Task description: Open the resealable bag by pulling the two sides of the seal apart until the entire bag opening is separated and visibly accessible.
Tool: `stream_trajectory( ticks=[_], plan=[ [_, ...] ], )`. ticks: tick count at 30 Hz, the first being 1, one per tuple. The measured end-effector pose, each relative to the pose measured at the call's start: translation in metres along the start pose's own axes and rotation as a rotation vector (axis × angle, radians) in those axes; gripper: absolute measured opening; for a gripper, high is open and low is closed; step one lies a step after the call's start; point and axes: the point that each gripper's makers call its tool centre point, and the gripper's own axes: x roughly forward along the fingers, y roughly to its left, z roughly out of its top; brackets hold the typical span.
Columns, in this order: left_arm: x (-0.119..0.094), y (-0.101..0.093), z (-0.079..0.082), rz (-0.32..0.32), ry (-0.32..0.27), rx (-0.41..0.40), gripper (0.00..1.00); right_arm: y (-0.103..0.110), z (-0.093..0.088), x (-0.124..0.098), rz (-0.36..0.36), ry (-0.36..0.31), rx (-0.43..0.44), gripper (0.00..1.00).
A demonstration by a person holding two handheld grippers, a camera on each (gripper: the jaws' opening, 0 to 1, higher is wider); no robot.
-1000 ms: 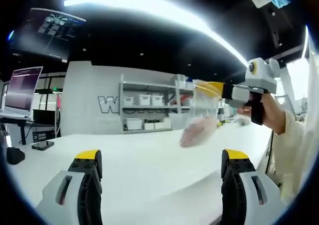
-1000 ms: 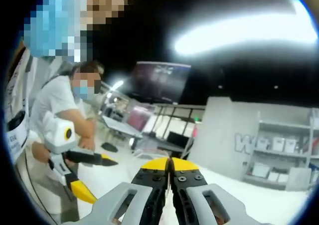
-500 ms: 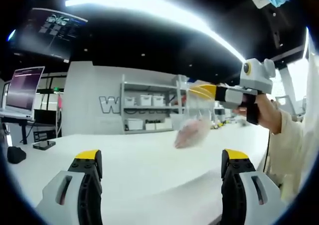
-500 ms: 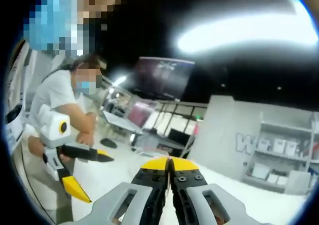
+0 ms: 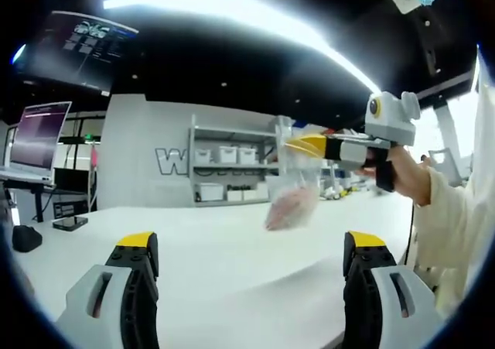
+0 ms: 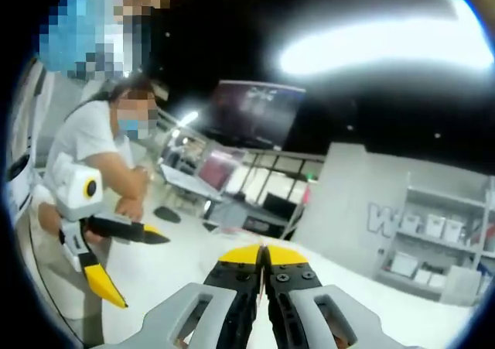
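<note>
right gripper, center-right of the left gripper view, pinches the resealable bag top, pinkish contents blurred; left gripper jaws wide, empty.

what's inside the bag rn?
Through the clear resealable bag, hanging from the right hand-held gripper above the white table, a pinkish mass sits at the bottom. What it is can't be told; the seal is hidden in the jaws.

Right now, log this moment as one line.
right gripper: shut on resealable bag, held above table | left gripper: open, clear | seal: unopened
</note>
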Motion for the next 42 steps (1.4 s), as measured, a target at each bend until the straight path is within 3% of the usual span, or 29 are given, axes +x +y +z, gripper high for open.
stream_trajectory(
  ticks=[17, 42],
  plan=[
    [0.003, -0.001, -0.006, 0.000, 0.025, 0.009, 0.98, -0.012, -0.007, 0.002, -0.002, 0.037, -0.017, 0.00],
    [0.000, -0.001, -0.008, 0.004, 0.033, 0.010, 0.98, -0.022, -0.019, 0.028, 0.058, 0.141, -0.118, 0.00]
  ],
)
